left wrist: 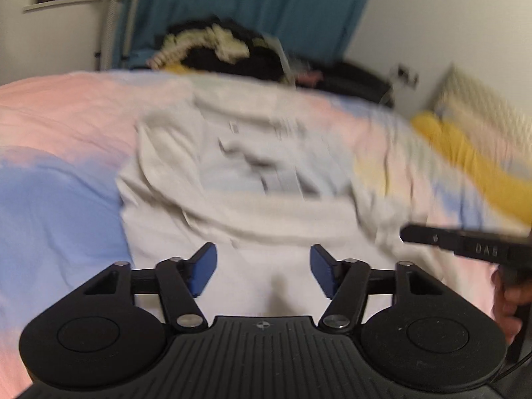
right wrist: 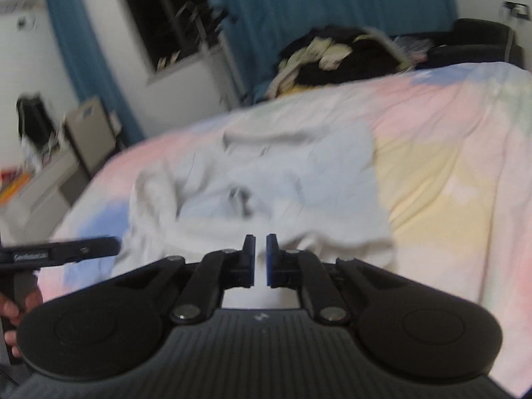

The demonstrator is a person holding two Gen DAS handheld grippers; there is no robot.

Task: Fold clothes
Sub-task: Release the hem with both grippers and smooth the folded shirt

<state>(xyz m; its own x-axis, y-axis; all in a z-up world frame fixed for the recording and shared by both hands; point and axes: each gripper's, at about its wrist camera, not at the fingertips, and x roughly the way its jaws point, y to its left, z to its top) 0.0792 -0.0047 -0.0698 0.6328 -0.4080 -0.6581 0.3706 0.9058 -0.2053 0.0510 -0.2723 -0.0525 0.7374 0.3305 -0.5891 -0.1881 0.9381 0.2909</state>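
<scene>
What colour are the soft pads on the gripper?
Blue pads on black arms, clearest in the left wrist view.

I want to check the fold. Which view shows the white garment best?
The right wrist view: the white garment lies whole on the bedspread, though blurred. The left wrist view shows it larger but equally blurred, its right edge unclear.

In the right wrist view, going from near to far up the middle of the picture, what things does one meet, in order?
Right hand-held gripper → white T-shirt lying on the pastel bedspread → dark heap of clothes → teal curtain.
</scene>
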